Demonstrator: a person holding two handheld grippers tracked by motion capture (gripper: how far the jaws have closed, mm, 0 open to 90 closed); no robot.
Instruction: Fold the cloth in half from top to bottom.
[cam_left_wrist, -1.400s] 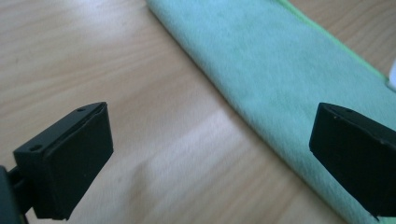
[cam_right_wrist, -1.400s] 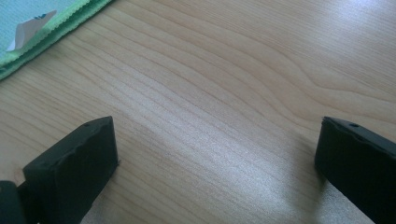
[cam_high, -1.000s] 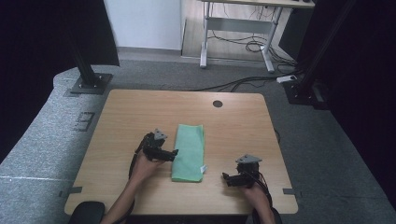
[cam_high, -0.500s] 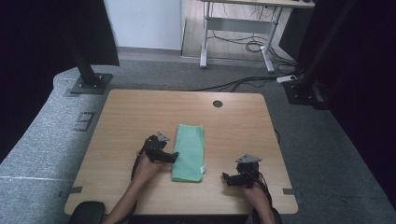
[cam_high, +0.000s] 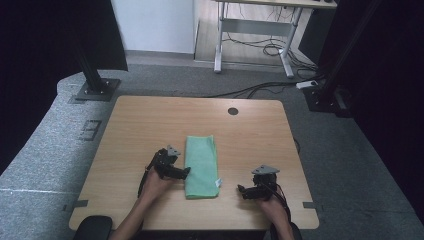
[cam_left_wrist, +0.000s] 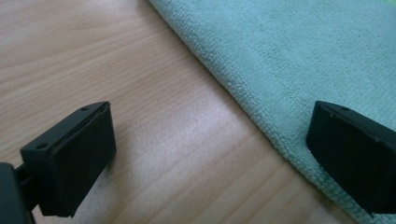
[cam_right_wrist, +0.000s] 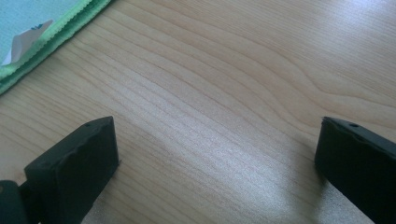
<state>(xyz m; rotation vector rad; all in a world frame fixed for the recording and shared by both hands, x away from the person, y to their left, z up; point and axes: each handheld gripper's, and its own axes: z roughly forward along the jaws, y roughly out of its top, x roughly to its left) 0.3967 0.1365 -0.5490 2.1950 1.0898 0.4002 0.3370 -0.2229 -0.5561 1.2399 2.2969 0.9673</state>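
A folded green cloth (cam_high: 201, 165) lies lengthwise in the middle of the wooden table (cam_high: 150, 125), a white label (cam_high: 218, 182) at its near right corner. My left gripper (cam_high: 186, 172) is open at the cloth's left edge; in the left gripper view (cam_left_wrist: 210, 154) one jaw hangs over bare wood and the other over the cloth (cam_left_wrist: 299, 60). My right gripper (cam_high: 241, 190) is open, low over bare wood to the right of the cloth. In the right gripper view (cam_right_wrist: 217, 163) the cloth's corner (cam_right_wrist: 28, 28) and its label (cam_right_wrist: 23, 42) sit at the upper left.
A round cable hole (cam_high: 233, 111) is at the table's far edge. Beyond the table stand a black post on a base plate (cam_high: 95, 85), a desk frame (cam_high: 255, 35) and floor cables (cam_high: 270, 87). A dark chair part (cam_high: 92, 227) sits at the near left.
My left gripper has slid right and slightly nearer, up to the cloth's left edge. The right gripper and the cloth have stayed where they were.
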